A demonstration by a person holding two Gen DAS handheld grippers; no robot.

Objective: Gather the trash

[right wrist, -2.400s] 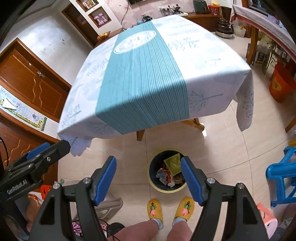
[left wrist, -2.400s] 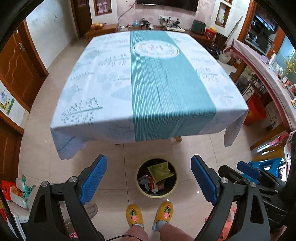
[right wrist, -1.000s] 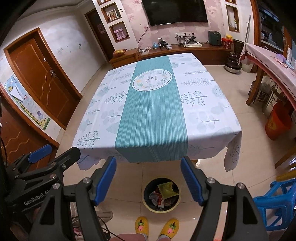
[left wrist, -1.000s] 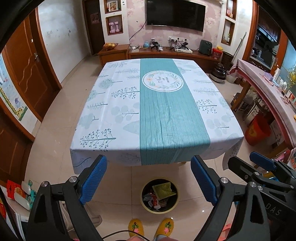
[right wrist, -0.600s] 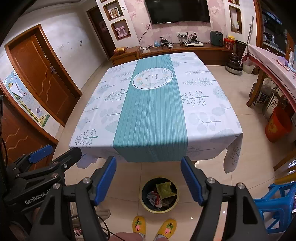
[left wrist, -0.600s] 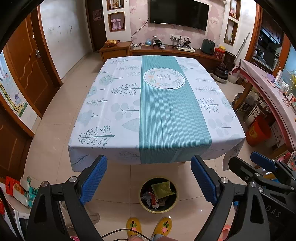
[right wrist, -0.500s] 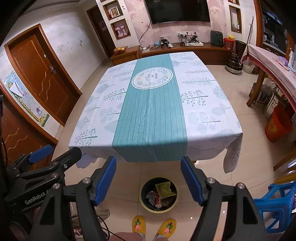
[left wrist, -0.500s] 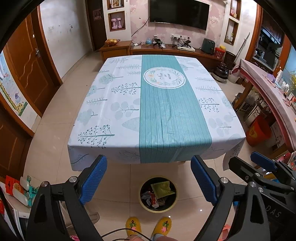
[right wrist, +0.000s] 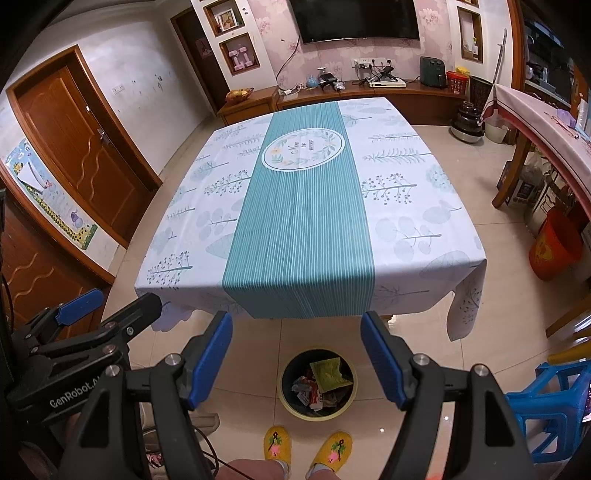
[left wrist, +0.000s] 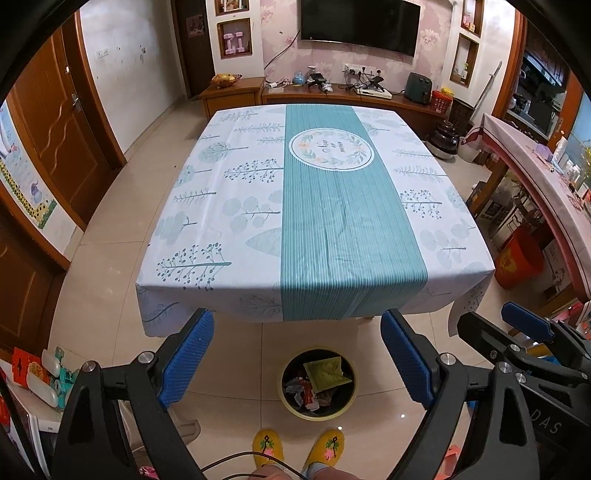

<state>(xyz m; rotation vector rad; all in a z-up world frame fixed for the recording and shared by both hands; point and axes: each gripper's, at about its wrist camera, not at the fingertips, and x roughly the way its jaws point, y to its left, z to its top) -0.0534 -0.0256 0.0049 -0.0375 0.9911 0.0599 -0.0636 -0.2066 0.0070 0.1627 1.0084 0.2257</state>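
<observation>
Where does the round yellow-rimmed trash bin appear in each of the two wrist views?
Left wrist view: round yellow-rimmed trash bin at bottom centre, on the floor.
Right wrist view: the bin at bottom centre, slightly right.
Shared landmark: yellow slippers just below the bin in both views.

A cloth-covered table [left wrist: 317, 221] stood on glossy beige floor tiles [left wrist: 110, 266]. Beyond its far edge, a low wooden cabinet [left wrist: 354, 99] ran below a wall-mounted television [left wrist: 360, 26] on floral wallpaper. Brown wooden doors [right wrist: 85, 147] lined the left wall.
</observation>
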